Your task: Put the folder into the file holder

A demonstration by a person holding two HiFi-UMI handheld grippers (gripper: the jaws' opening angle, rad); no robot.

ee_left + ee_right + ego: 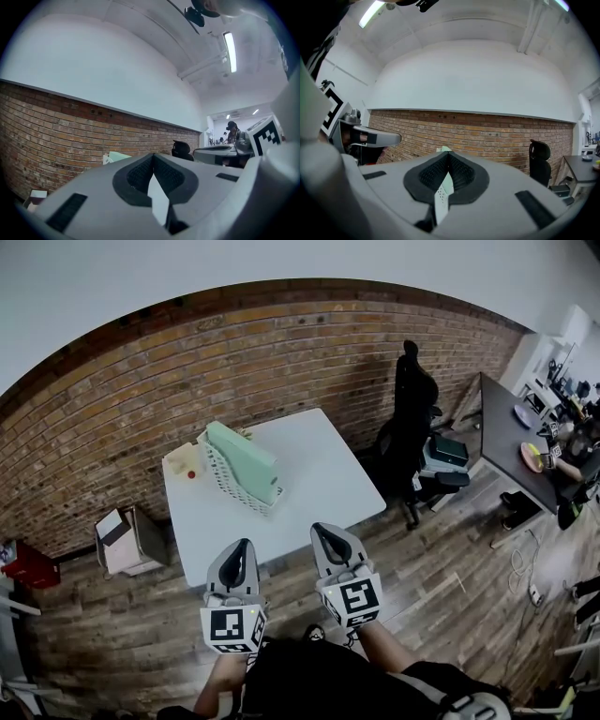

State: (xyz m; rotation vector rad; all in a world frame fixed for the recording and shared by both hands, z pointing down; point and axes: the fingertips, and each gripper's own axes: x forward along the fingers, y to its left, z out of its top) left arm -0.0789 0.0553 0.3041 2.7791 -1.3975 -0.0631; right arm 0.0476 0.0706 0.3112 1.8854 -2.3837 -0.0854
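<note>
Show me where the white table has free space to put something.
Bare: right half and near edge of the white square table. Crowded: the left side, with the white mesh file holder holding the light green folder.

Brick wall [281,362], wood floor [450,587], white table [319,474], black office chair [412,418]

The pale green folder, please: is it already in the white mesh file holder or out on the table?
In: the pale green folder stands slanted inside the white mesh file holder, its top above the rim.
</note>
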